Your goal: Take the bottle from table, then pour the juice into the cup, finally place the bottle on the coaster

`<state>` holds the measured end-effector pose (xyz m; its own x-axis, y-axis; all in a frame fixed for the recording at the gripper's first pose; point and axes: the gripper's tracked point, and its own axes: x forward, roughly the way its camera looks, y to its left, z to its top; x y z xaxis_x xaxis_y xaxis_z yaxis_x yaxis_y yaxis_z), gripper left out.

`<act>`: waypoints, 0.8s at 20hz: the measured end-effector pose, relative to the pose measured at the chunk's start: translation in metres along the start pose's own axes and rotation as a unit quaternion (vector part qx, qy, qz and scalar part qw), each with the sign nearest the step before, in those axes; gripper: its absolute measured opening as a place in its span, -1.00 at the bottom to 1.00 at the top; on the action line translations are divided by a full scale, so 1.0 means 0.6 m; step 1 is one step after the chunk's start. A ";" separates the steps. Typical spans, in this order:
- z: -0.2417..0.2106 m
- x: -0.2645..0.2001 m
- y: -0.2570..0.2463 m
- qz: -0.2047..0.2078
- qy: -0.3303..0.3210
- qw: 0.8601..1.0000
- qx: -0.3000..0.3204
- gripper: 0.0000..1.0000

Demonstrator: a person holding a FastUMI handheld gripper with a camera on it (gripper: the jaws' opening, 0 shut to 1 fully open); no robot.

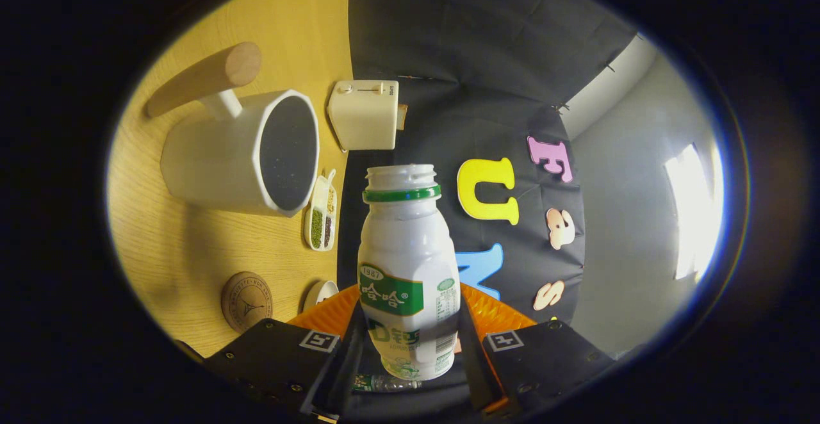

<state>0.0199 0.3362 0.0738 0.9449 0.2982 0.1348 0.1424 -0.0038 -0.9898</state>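
I have the gripper (410, 341) clamped on the white plastic bottle with the green label and green neck ring (407, 270), both fingers pressing its lower sides, cap off. At about ten o'clock from the bottle, the white cup with a wooden handle (240, 152) rests on the yellow wooden counter (192, 251). The round brown coaster (246, 301) lies at nine o'clock, near the left finger.

Bottle (408, 270) base hidden between the gripper (410, 347) jaws; contact not clear. Small white dish (319, 294) half hidden behind the orange jaw part. Toaster (365, 114) far side out of sight. Coaster (246, 301) print too small to read.
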 end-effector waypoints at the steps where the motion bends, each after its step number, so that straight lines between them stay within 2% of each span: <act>1: 0.002 0.001 -0.001 -0.001 -0.001 1.000 -0.005 0.37; 16: 0.002 0.004 -0.001 -0.009 -0.005 1.000 -0.027 0.37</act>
<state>0.0215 0.3378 0.0748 0.9395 0.3073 0.1514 0.1746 -0.0493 -0.9834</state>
